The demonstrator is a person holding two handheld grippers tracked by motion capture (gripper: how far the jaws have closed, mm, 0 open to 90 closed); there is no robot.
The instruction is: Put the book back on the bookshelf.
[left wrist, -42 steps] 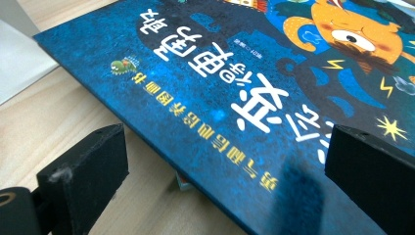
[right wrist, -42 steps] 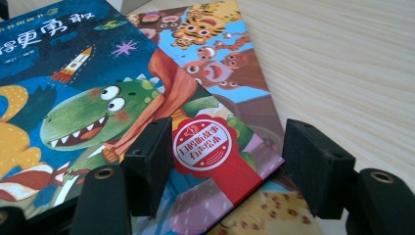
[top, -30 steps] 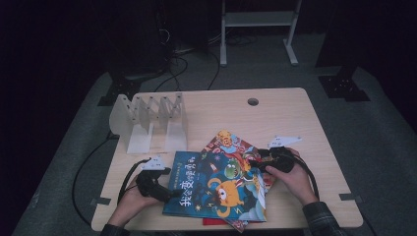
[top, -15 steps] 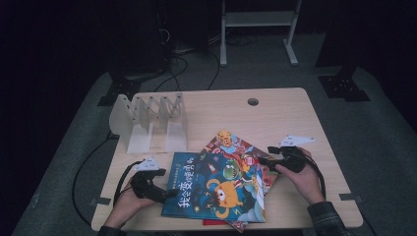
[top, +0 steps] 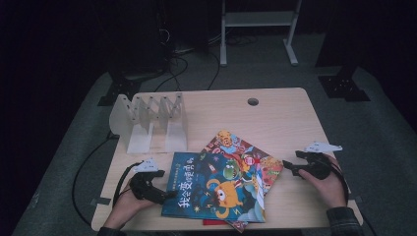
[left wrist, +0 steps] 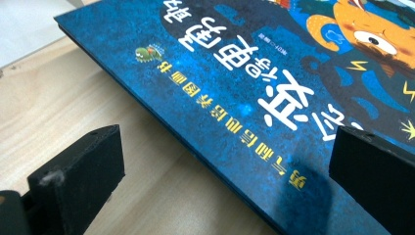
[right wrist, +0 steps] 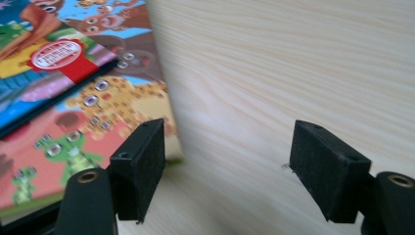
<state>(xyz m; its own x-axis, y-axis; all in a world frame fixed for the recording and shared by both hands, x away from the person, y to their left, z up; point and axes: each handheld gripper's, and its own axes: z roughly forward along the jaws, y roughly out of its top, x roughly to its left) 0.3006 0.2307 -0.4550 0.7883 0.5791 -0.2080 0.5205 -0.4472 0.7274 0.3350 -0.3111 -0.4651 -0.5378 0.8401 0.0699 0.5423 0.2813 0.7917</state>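
A blue picture book (top: 216,191) with an orange cartoon figure lies on top of a colourful book (top: 251,157) near the table's front edge. My left gripper (top: 166,195) is at the blue book's left edge. In the left gripper view the jaws stand open (left wrist: 225,181) astride that edge of the blue book (left wrist: 254,73), without pressing on it. My right gripper (top: 289,170) hovers just right of the books and points at them. Its jaws (right wrist: 235,147) have just been opening and hold nothing; bare wood lies between them, with the colourful book (right wrist: 73,98) to their left.
A white slotted book rack (top: 150,120) stands at the back left of the wooden table (top: 275,118). A cable hole (top: 253,102) sits near the far edge. A thin red edge (top: 216,222) pokes out under the books at the front. Cables trail from both grippers.
My right gripper has drawn back to the right, off the colourful book's right edge, with its jaws wider apart. The left gripper and both books have stayed put.
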